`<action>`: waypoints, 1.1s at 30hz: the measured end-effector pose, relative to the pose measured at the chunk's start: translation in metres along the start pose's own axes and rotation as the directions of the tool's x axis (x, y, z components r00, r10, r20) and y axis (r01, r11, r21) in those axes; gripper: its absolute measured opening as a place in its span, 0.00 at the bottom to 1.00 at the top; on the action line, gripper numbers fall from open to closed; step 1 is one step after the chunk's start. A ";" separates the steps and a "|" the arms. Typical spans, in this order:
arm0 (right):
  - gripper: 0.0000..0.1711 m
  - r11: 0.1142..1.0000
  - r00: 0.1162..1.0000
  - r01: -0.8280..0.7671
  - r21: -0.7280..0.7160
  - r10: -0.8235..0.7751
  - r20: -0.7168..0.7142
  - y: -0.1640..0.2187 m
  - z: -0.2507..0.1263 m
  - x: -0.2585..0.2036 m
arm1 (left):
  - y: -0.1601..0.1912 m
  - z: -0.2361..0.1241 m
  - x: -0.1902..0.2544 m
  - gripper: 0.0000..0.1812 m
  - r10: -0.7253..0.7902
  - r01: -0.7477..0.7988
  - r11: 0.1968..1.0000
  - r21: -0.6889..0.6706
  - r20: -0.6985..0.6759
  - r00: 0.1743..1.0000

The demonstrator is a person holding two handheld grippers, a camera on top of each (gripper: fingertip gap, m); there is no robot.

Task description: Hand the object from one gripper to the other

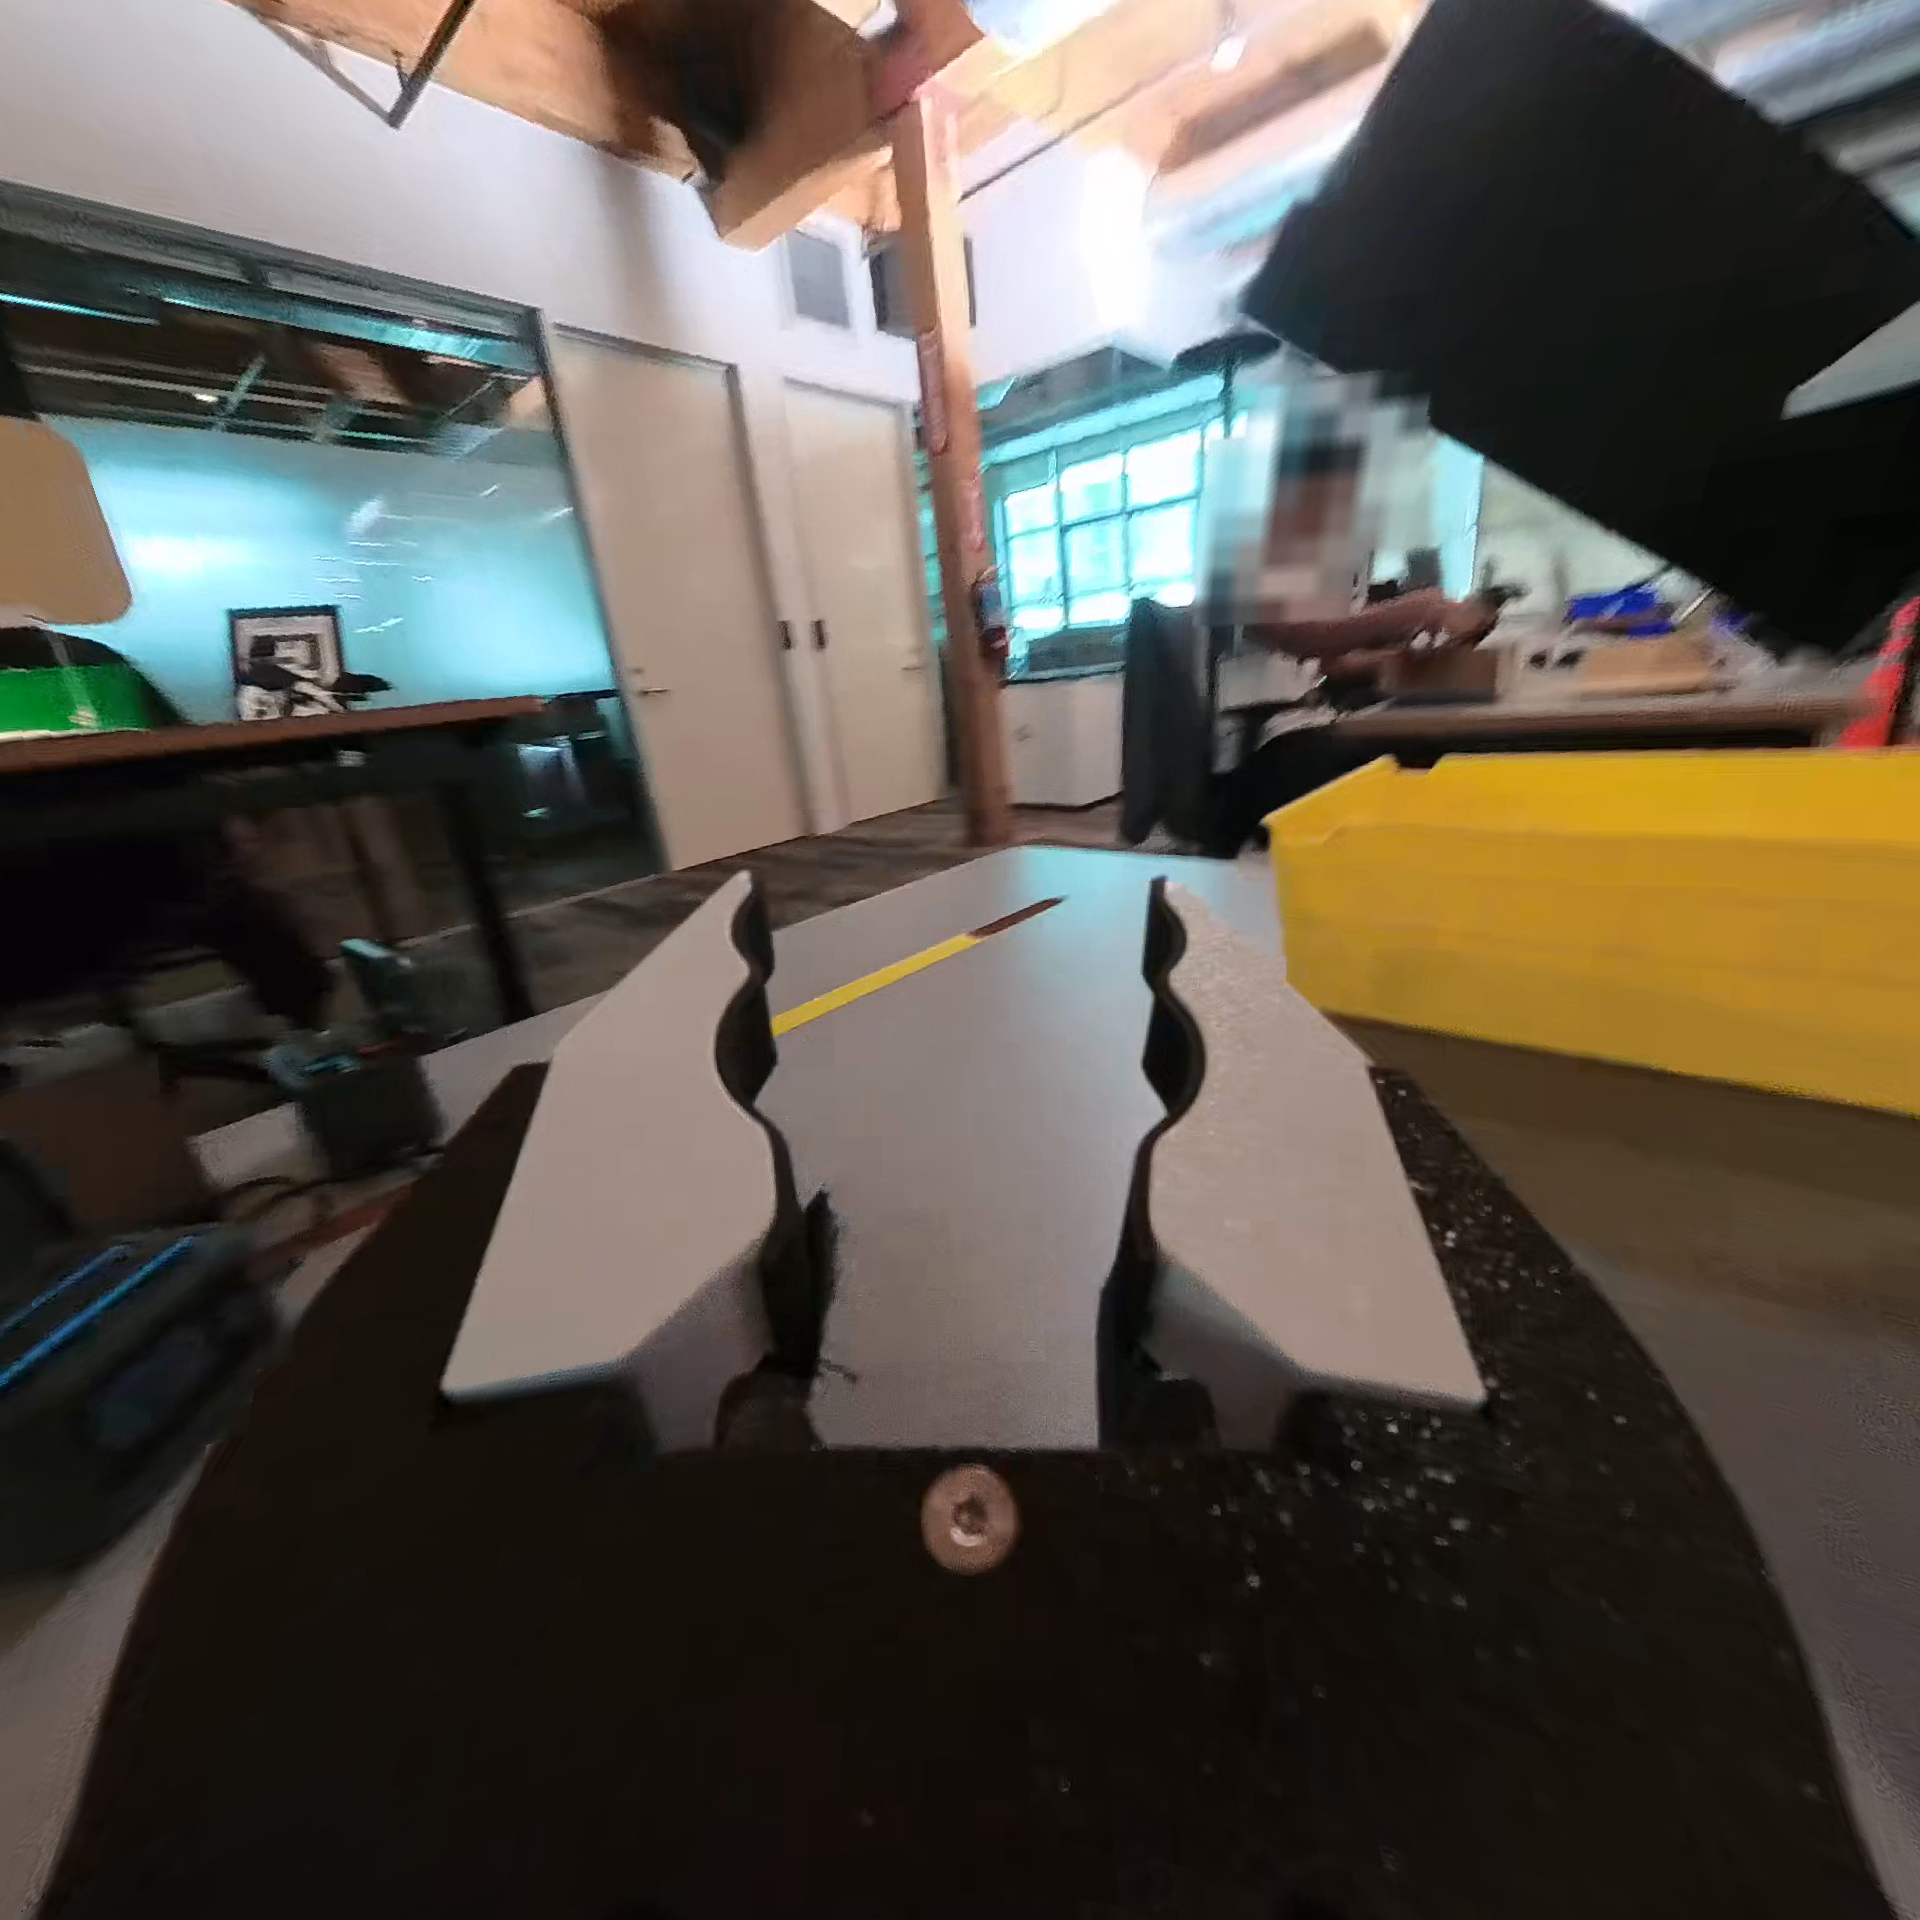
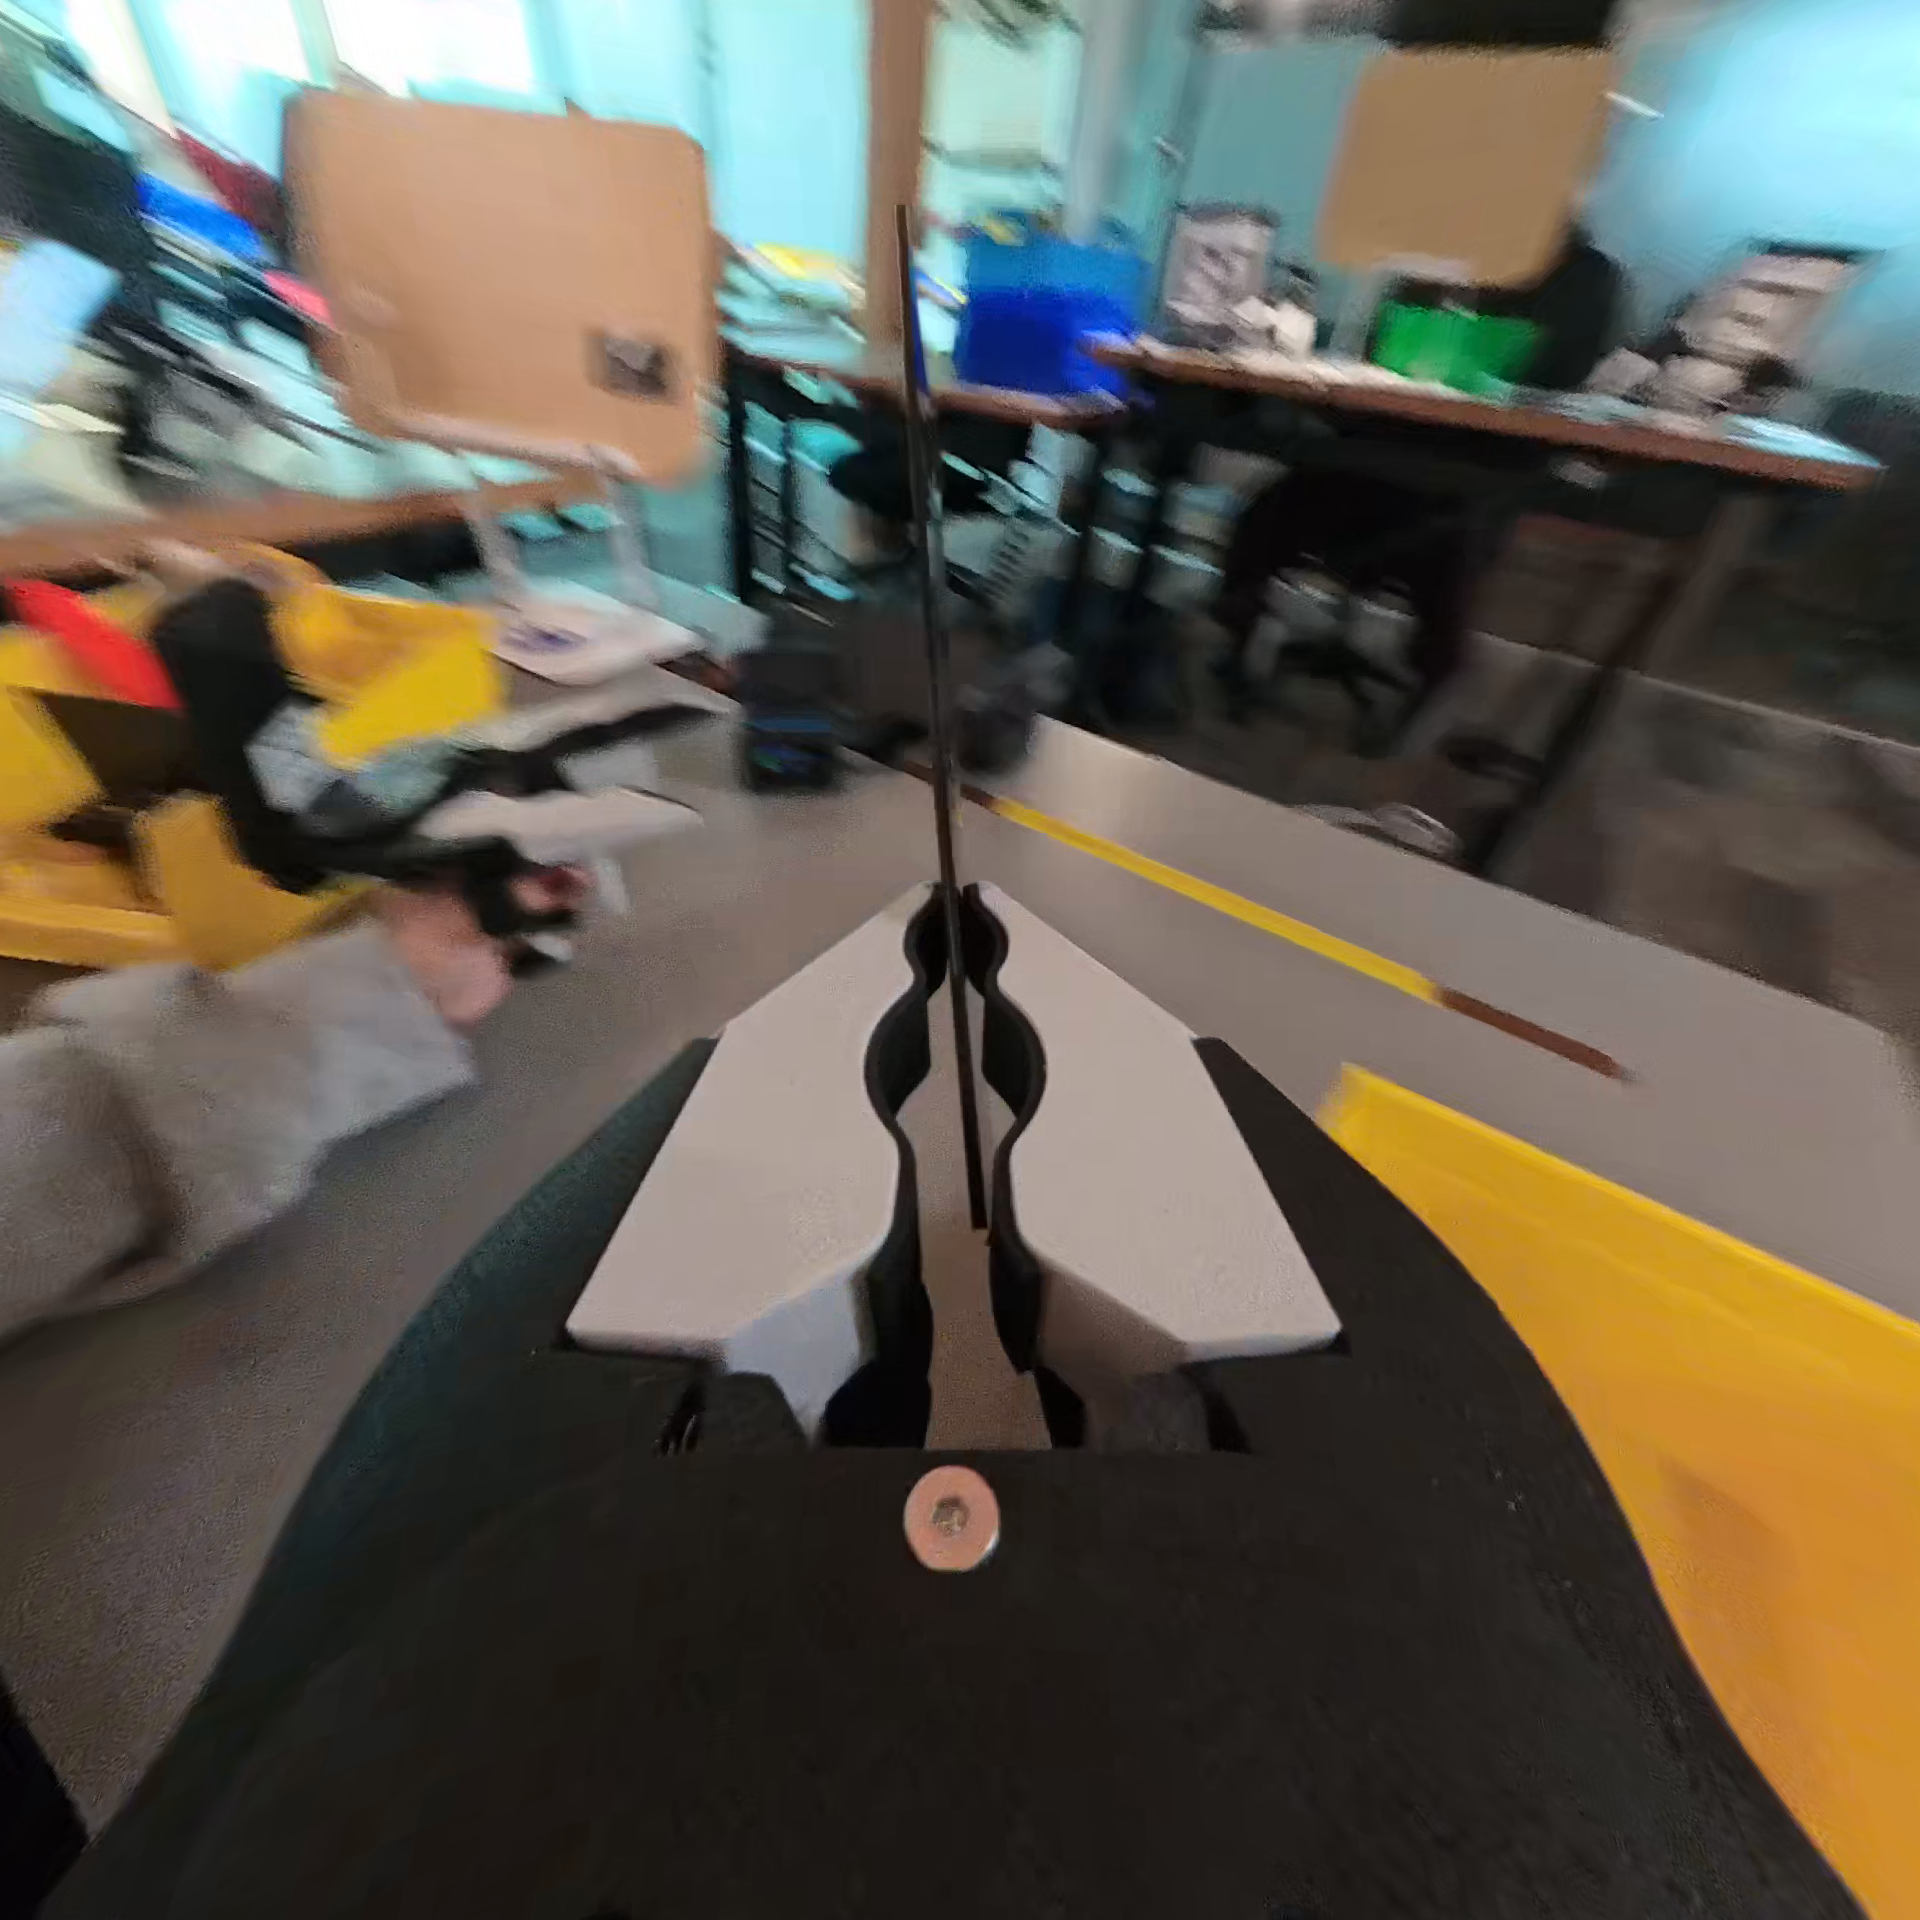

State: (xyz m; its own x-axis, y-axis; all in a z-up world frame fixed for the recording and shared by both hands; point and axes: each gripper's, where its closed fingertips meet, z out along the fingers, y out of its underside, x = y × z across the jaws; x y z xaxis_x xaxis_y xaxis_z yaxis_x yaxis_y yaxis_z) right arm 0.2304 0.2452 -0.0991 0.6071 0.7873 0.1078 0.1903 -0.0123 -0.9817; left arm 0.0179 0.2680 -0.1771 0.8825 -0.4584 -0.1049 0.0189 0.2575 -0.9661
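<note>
Right gripper [image 2: 948, 894] jaws clenched on a thin black sheet [image 2: 928, 582], edge-on, standing straight up, long side pointing away, left gripper [image 1: 956, 894] jaws wide apart, empty, above the grey bench [image 1: 966, 1143], yellow bin [image 1: 1600, 925] near the right edge.

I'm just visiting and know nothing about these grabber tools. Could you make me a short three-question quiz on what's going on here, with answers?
1. True or false: the left gripper is open and empty.
2. What is the right gripper clamped on?
A. a thin black sheet seen edge-on
B. a yellow bin
C. a sheet of cardboard
3. Fill in: on the grey table, a strip of tape is mostly ____ in colour.

Key:
1. True; its fingers stand wide apart with only table between them.
2. A; the thin black sheet rises from its closed tips. In the left view it shows as a broad black panel at upper right.
3. yellow.
</note>
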 end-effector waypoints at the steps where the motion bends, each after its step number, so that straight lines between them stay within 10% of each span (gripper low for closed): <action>1: 0.00 0.997 0.993 -0.002 -0.071 -0.006 -0.114 0.010 -0.015 0.026 | 0.004 0.000 -0.001 0.39 0.028 -0.028 0.999 -0.022 0.018 0.999; 9: 0.00 0.795 0.846 -0.316 -0.517 -0.010 -0.533 0.140 -0.093 0.167 | 0.014 -0.002 -0.012 0.35 -0.014 0.017 0.999 -0.049 0.056 0.998; 20: 0.01 0.655 0.722 -0.659 -0.370 0.415 -0.553 0.196 -0.082 0.171 | 0.017 -0.003 -0.016 0.34 -0.066 0.069 0.996 -0.053 0.058 0.996; 28: 0.28 0.852 0.677 -0.391 -0.348 0.010 -0.736 0.146 -0.117 0.190 | 0.023 0.001 -0.014 0.35 -0.045 0.051 0.996 -0.078 0.067 0.997; 33: 0.27 0.996 0.834 0.006 -0.094 -0.057 -0.549 0.041 -0.048 0.109 | 0.024 0.001 -0.018 0.36 -0.001 0.011 0.996 -0.089 0.110 0.994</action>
State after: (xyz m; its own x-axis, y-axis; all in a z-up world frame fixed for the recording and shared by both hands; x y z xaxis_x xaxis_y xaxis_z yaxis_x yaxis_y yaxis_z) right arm 0.3413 0.3004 -0.1196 0.9190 0.3187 0.2319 0.2656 -0.0660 -0.9618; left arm 0.0029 0.2828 -0.1978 0.9288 -0.3625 -0.0771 -0.0133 0.1752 -0.9844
